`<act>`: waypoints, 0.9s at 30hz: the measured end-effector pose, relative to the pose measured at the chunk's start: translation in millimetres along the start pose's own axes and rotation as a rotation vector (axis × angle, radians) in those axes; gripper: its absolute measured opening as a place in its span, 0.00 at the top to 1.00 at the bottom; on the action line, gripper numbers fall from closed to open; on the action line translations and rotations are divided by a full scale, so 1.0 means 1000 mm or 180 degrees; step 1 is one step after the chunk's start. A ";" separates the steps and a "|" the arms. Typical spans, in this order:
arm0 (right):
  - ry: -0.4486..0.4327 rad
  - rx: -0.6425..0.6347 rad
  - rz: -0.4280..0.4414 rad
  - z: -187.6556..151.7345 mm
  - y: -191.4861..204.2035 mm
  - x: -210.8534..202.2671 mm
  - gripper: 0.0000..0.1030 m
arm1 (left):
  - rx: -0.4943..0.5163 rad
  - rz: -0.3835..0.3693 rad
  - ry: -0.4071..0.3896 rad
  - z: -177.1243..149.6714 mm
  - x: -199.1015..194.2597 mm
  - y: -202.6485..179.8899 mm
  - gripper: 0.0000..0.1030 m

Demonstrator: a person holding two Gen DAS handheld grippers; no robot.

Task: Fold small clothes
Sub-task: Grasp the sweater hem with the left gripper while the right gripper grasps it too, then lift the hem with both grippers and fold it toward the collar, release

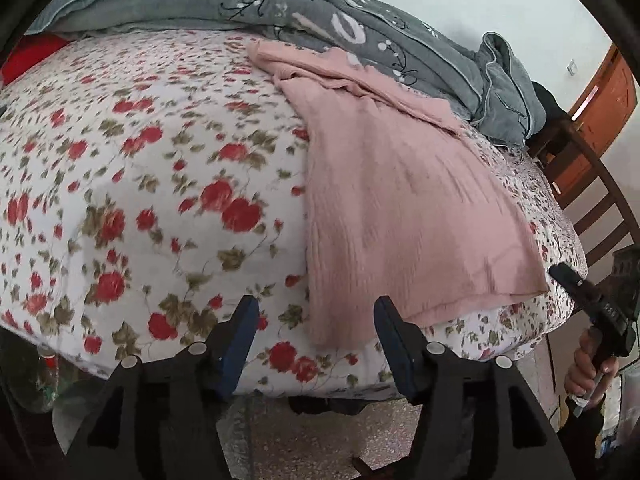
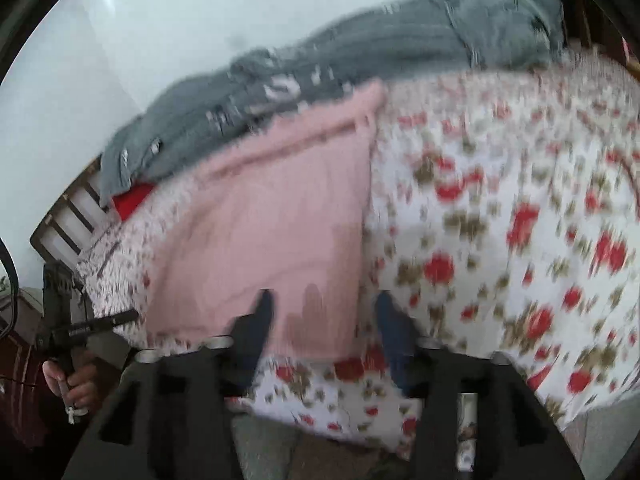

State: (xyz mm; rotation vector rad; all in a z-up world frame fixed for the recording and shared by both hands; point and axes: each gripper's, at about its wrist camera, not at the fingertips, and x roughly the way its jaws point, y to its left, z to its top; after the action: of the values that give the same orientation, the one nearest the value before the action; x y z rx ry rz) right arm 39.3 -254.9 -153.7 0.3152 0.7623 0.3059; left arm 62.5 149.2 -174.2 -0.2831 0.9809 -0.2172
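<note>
the garment (image 1: 404, 208) lies flat on the bed sheet (image 1: 140, 184), near the bed's front edge. behind it a quilt (image 1: 360, 28) is bunched along the wall. in the left wrist view the garment lies right of the open sheet.

You have the floral bedsheet (image 1: 132, 184), white with red roses and olive leaves, as your landmark. Along its far edge a grey quilt (image 1: 360, 20) with white print lies bunched against the pale wall (image 2: 140, 28). At the sheet's far left corner in your left view, something red (image 1: 28, 56) peeks out. Past the sheet's right end stand brown wooden slats (image 1: 592, 184), with an orange-brown door (image 1: 608, 96) behind them. Below the sheet's near edge lies speckled floor (image 1: 280, 440).
</note>
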 end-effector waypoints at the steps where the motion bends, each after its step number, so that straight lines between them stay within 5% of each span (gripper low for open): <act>1: -0.0036 -0.0037 -0.0029 0.003 0.002 0.000 0.43 | -0.0014 0.0025 -0.0010 0.002 0.002 0.001 0.43; 5: 0.0113 -0.0038 -0.0093 0.008 0.006 0.023 0.43 | -0.0189 -0.0073 0.0042 0.011 0.016 0.000 0.47; 7: 0.0235 -0.0039 -0.0134 0.008 0.006 0.039 0.47 | -0.0223 -0.0086 0.0100 0.009 0.024 -0.003 0.57; 12: 0.0381 -0.0195 -0.0400 -0.006 0.006 0.063 0.83 | -0.0082 -0.0002 0.0218 0.002 0.039 -0.004 0.92; 15: 0.0475 -0.0152 -0.0300 -0.007 0.000 0.058 0.94 | -0.0081 -0.0049 0.0184 0.000 0.032 -0.002 0.93; 27: 0.0241 0.0034 0.0060 0.029 0.006 0.007 0.95 | -0.0309 -0.0440 -0.0148 0.037 -0.032 0.001 0.93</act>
State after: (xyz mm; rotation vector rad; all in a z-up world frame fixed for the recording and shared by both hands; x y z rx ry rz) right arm 64.0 -251.8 -136.0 0.3223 0.8362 0.3330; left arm 76.6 165.3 -130.5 -0.4436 0.9279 -0.2881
